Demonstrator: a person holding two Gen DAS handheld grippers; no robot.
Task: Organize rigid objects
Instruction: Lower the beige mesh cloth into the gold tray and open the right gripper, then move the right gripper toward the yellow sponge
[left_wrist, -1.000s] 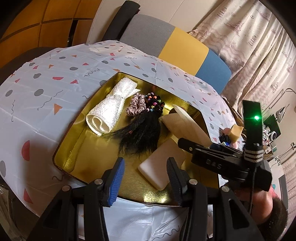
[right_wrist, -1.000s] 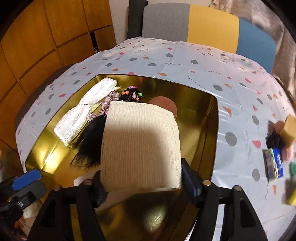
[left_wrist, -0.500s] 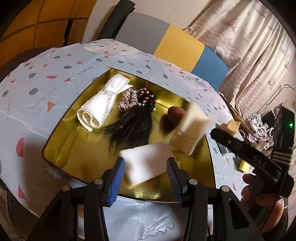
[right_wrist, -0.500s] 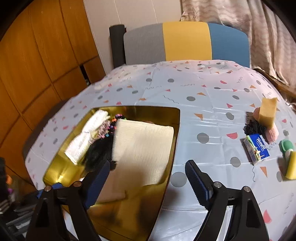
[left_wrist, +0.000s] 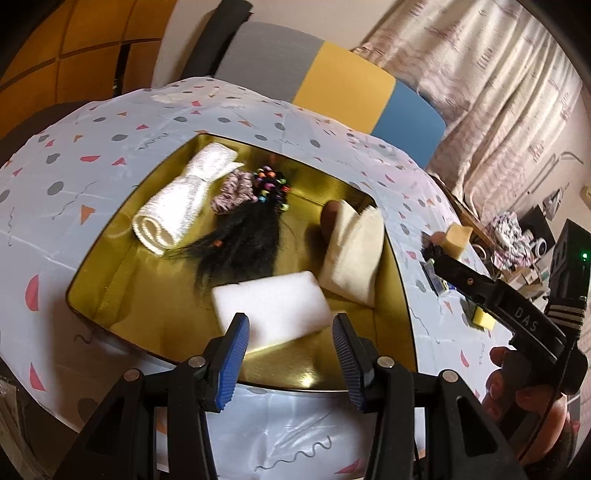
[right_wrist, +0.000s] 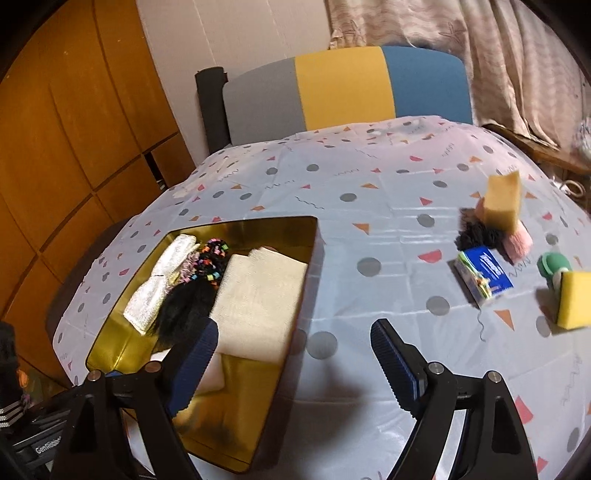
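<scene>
- Between my left tongs (left_wrist: 290, 352), spread wide and empty, the white foam block (left_wrist: 271, 308) lies at the gold tray's (left_wrist: 110, 273) near edge.
- Over the counter (right_wrist: 369, 221) my right tongs (right_wrist: 291, 363) gape wide, empty, beside the folded cream cloth (right_wrist: 258, 306) in the tray.
- Well apart wait the blue box (right_wrist: 484, 277) and yellow sponges (right_wrist: 502, 199).
- Risk, I judge: reaching right, I could nudge that loose cluster and scatter it.

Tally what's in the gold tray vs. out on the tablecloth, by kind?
In the tray:
White towel roll: 1
Scrunchie: 1
Black hairpiece with beads: 1
Cream cloth: 1
White foam block: 1
On the cloth:
Yellow sponges: 2
Blue pack: 1
Total: 8; other partly hidden items not counted.
</scene>
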